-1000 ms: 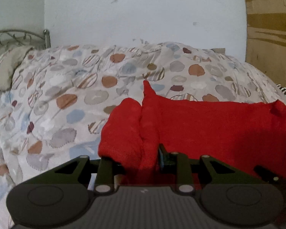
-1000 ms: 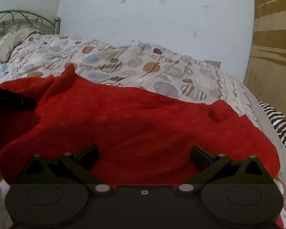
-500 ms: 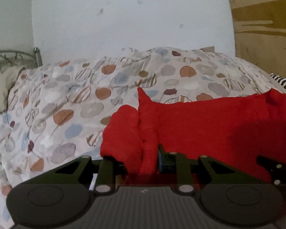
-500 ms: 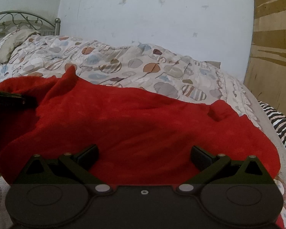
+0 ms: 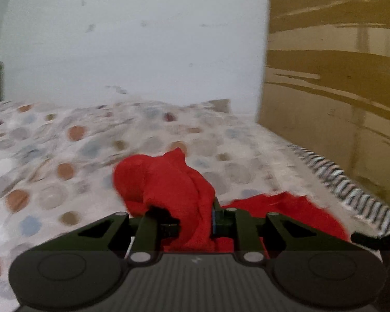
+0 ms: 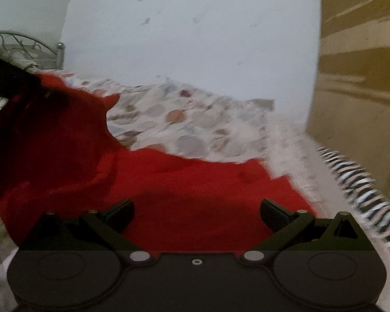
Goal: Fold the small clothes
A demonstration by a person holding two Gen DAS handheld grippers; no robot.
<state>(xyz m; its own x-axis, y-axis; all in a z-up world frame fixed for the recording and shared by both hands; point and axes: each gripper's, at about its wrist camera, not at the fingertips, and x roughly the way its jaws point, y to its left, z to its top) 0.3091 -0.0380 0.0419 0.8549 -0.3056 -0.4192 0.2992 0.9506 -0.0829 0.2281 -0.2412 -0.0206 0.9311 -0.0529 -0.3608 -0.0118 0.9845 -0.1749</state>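
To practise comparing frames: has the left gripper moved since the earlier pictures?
Yes. The left gripper, clamped on the red garment, has risen: in the right wrist view it now sits level with the bed rail, lifting the cloth.

Open patterned bedspread [image 5: 65,156] stretches ahead and to the left, free for a hand to cross. A white wall [image 5: 143,39] closes the far side, and a wooden panel [image 5: 338,104] blocks the right. Bunched red cloth [image 5: 169,182] fills the near middle.
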